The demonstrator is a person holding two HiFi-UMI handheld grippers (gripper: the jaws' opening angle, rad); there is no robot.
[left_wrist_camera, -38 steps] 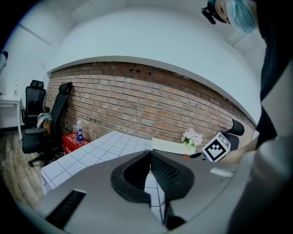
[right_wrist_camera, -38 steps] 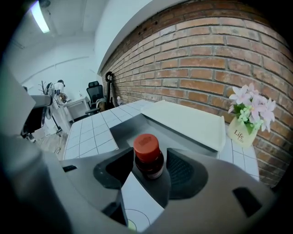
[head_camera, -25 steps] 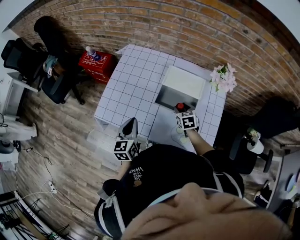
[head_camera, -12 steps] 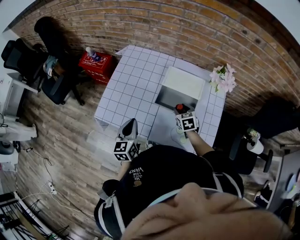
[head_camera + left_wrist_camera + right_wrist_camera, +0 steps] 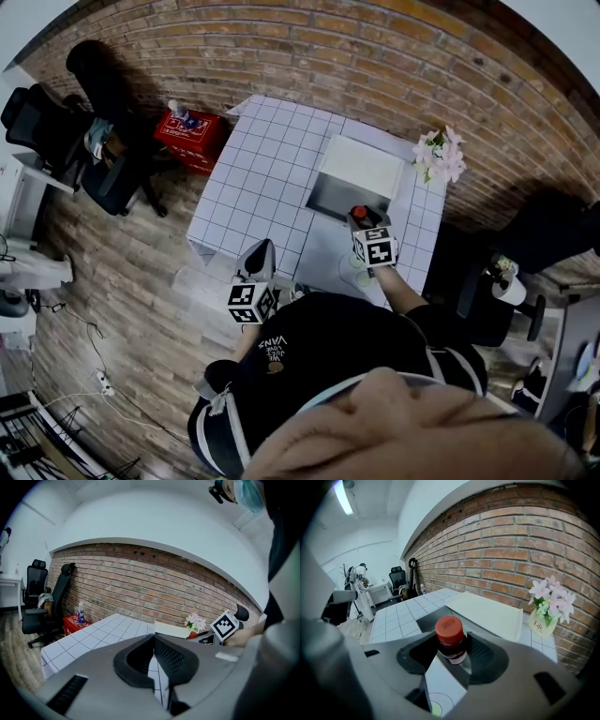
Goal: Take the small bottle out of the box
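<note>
My right gripper (image 5: 451, 660) is shut on the small bottle (image 5: 451, 641), a dark bottle with a red cap (image 5: 358, 213), held upright above the near edge of the open box (image 5: 343, 200). The box's pale lid (image 5: 487, 611) lies folded back behind it. A round target mark (image 5: 436, 705) shows on the table just below the bottle. My left gripper (image 5: 153, 660) hovers at the table's near left edge (image 5: 255, 267) with its jaws together and nothing between them.
The white tiled table (image 5: 262, 178) stands against a brick wall. A flower pot (image 5: 436, 157) sits at the far right corner. A red crate with a water bottle (image 5: 192, 131) and office chairs (image 5: 56, 122) stand on the floor to the left.
The right gripper with the bottle has shifted slightly away from me over the box's edge. The left gripper has stayed in place.
</note>
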